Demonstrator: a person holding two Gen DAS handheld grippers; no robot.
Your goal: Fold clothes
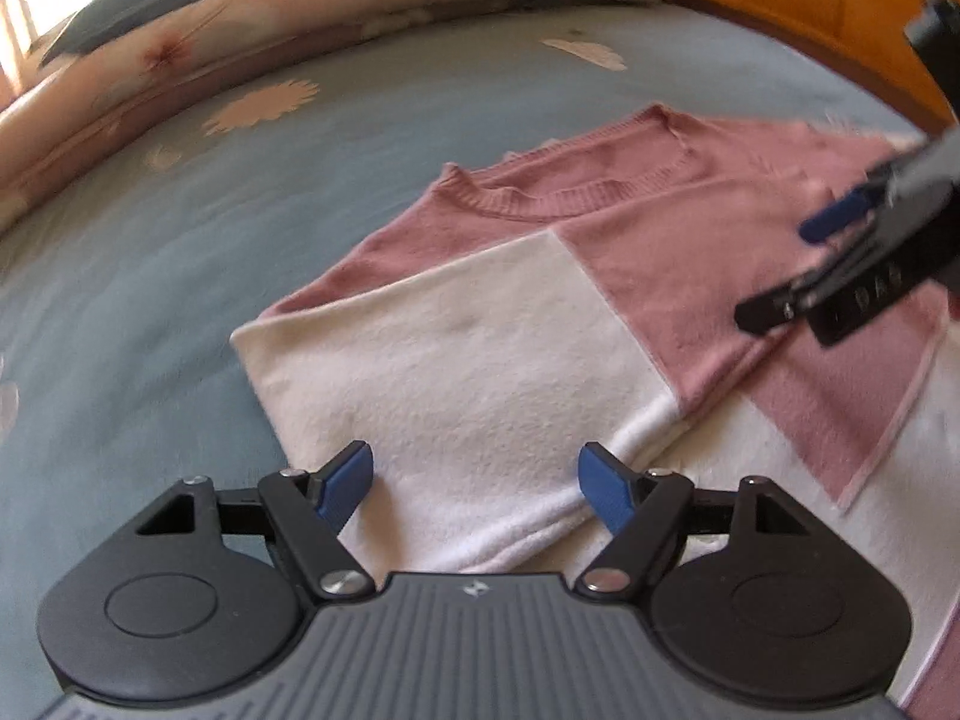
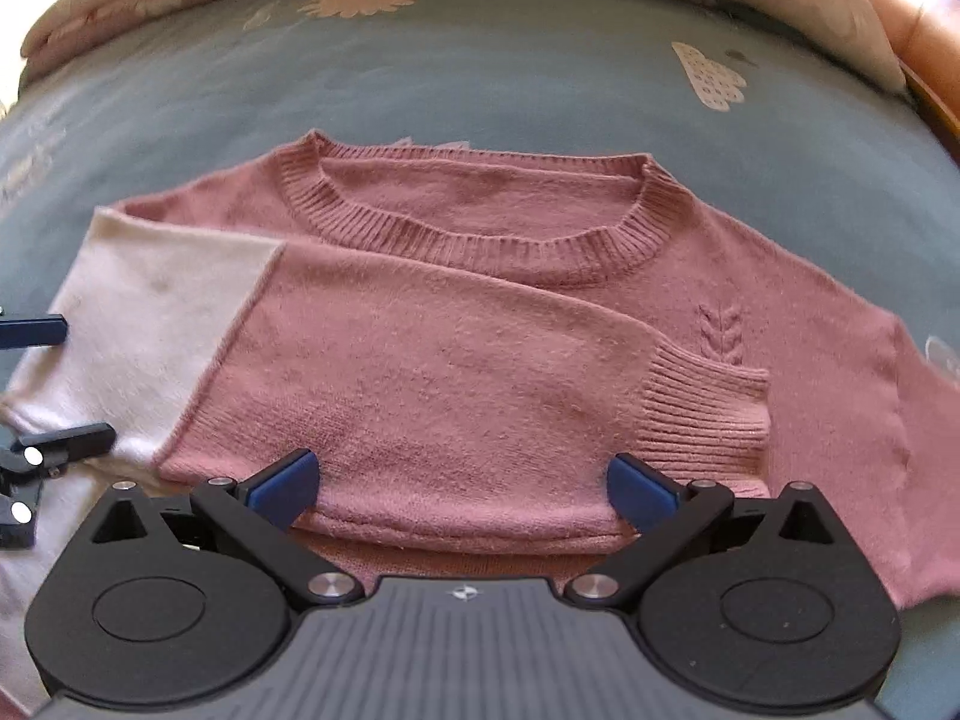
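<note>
The pink-and-white sweater (image 2: 480, 312) lies flat on the blue bedsheet (image 2: 480, 60), one sleeve folded across. Both the left gripper (image 1: 477, 483) and right gripper (image 2: 465, 489) hover wide open and empty near the sweater's hem. Grip hem corners evenly; lift together.

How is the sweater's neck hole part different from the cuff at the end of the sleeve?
The collar is a wide ring curving around the neck opening, while the cuff is a short band closing the sleeve's end. The collar sits at the sweater's far edge; the cuff lies folded across the chest, just below a small knitted leaf pattern. Both are pink and ribbed.
</note>
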